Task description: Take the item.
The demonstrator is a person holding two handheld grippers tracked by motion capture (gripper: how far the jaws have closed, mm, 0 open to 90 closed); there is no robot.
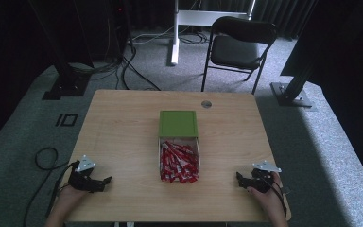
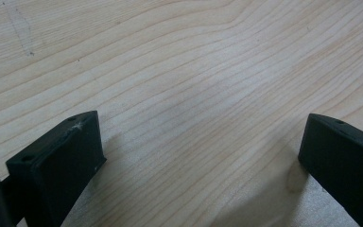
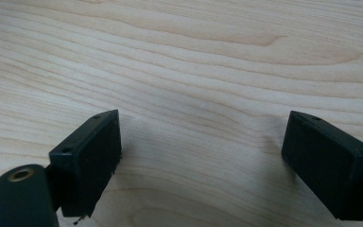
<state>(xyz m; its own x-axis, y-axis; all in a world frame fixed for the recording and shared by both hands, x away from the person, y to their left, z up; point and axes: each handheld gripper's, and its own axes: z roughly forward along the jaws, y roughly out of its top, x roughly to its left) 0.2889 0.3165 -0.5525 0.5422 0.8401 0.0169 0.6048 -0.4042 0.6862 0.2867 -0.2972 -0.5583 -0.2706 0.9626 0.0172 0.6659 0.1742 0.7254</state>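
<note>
High view: wooden table (image 1: 123, 123) bearing, at its centre, a shallow open box (image 1: 179, 161) heaped with red sachets (image 1: 178, 163), green lid (image 1: 178, 124) lying just beyond it and touching its far edge. Left gripper (image 1: 105, 181) resting near the table's front-left corner, right gripper (image 1: 240, 178) near the front-right, both pointed inward toward the box, which sits between them and well apart from each. Left gripper view: two black jaws spread wide, low over bare wood grain (image 2: 194, 94), nothing between them. Right gripper view: jaws likewise held wide apart, close above bare tabletop (image 3: 198, 71), gap empty. Box and sachets thus lying off to the side of both pairs of jaws.
</note>
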